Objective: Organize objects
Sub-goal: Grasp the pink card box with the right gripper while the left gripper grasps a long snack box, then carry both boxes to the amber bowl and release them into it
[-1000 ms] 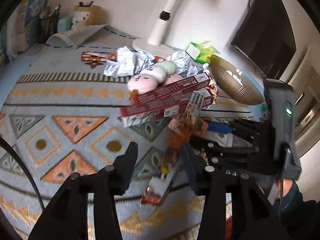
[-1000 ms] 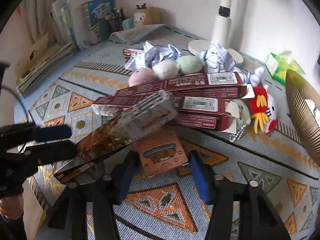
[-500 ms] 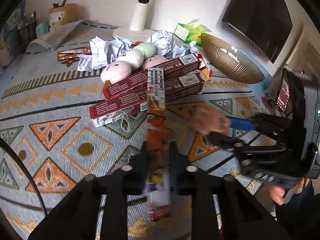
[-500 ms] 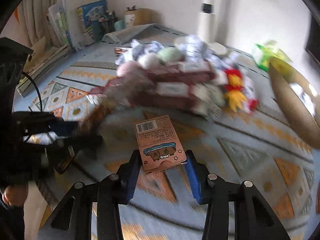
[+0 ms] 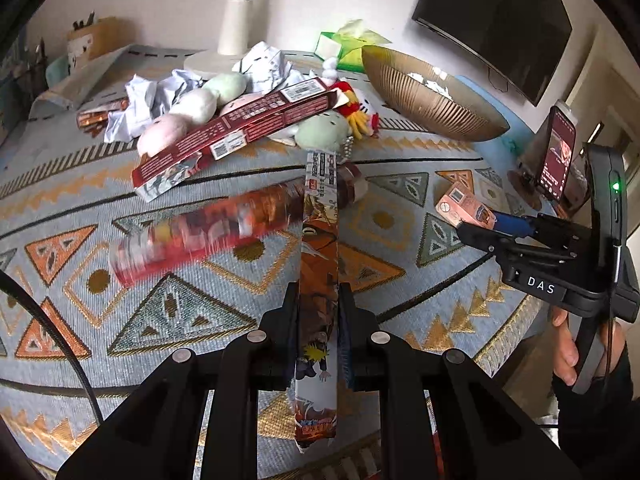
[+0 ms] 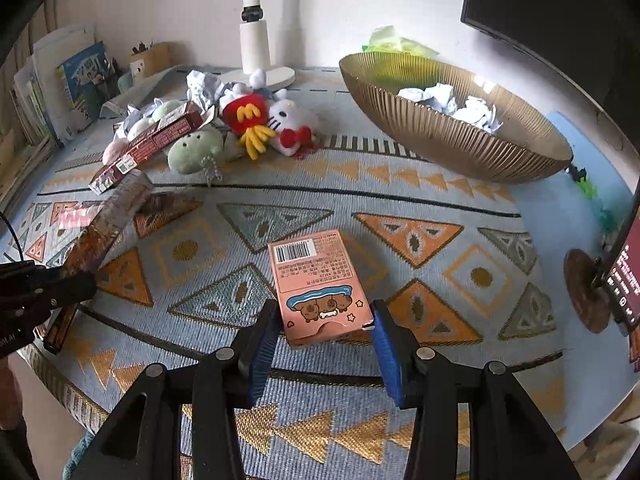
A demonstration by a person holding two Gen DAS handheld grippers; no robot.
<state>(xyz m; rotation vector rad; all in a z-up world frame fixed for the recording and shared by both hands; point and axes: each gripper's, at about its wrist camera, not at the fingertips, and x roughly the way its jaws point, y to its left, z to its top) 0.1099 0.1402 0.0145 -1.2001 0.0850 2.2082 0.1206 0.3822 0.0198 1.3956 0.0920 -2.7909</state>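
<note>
My left gripper (image 5: 318, 304) is shut on a long orange cartoon-print box (image 5: 319, 248), held above the patterned cloth and pointing away. A second long red box (image 5: 208, 232) is blurred, in motion just left of it. My right gripper (image 6: 323, 328) is shut on a small pink box with a barcode (image 6: 316, 284), held over the cloth; it also shows at the right of the left wrist view (image 5: 464, 208). A dark red long box (image 5: 236, 136) leans on the pile of plush toys (image 5: 192, 108).
A gold ribbed bowl (image 6: 452, 136) with crumpled paper stands at the back right. Plush toys (image 6: 260, 120), crumpled paper and a white lamp base (image 6: 276, 76) sit at the back. A phone on a stand (image 6: 624, 276) is at the right edge. Books (image 6: 60, 88) stand at the left.
My left gripper closed on the long orange box and lifted it. A red long box has come off the pile and is moving. My right gripper carried the pink box rightward, away from the pile.
</note>
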